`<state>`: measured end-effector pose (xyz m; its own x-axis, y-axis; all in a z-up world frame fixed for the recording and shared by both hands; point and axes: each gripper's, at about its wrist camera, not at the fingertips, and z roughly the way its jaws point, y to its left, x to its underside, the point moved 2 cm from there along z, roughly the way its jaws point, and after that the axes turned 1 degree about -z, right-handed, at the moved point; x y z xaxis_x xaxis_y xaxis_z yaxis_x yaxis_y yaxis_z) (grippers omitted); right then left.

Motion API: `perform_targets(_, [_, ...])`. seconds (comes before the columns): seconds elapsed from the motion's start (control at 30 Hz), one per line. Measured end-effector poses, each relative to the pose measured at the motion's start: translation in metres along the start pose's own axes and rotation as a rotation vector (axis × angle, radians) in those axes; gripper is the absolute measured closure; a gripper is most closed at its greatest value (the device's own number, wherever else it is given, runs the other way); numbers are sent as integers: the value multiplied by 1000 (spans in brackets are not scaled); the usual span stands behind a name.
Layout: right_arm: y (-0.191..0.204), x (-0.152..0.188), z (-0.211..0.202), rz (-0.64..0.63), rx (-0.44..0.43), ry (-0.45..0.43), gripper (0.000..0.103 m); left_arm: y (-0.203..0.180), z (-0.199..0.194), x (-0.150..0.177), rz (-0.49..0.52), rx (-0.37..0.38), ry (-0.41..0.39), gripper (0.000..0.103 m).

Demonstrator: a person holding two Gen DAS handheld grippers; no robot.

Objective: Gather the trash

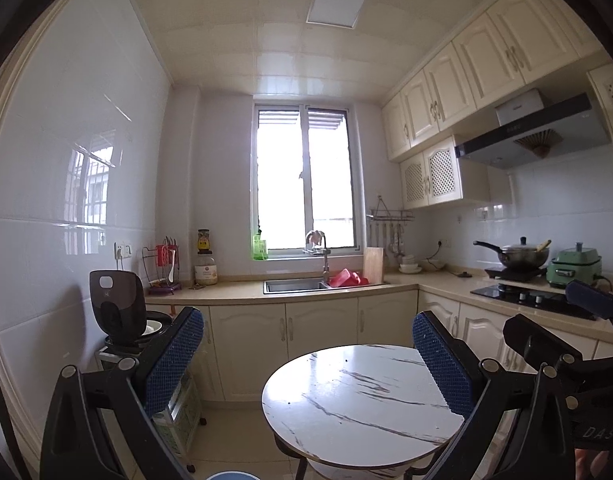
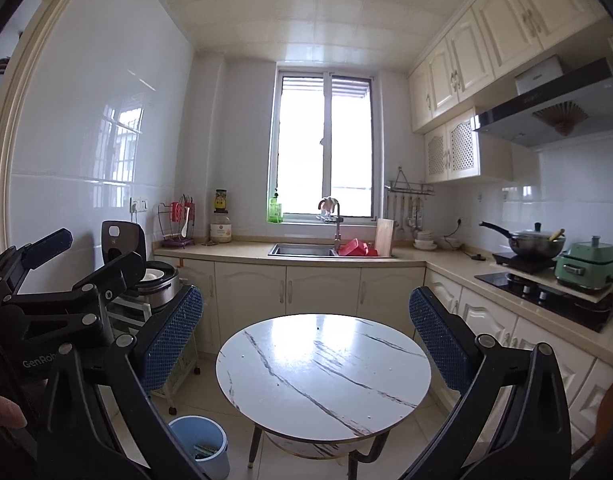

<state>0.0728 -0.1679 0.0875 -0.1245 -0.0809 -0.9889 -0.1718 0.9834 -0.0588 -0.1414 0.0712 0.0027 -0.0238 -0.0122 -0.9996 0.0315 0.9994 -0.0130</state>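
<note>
Both held above the round marble desk [image 2: 322, 376], left gripper [image 1: 306, 364] and right gripper [image 2: 306, 336], jaws spread wide and gripping nothing, blue bin [image 2: 200, 446] below on the floor.

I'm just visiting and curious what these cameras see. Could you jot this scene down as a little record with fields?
Room: kitchen with a window
Centre: round marble-look table, only tiny specks on top
Bin: blue bin on the floor left of the table, some scraps inside
Left hand-held gripper: open, empty
Right hand-held gripper: open, empty
Counter: sink, pan, green cooker
</note>
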Motion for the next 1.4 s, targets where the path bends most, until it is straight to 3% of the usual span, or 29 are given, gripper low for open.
perform_targets(1.4, [-1, 6, 2, 3, -9, 21, 0, 6, 19, 11, 8, -19, -12, 1])
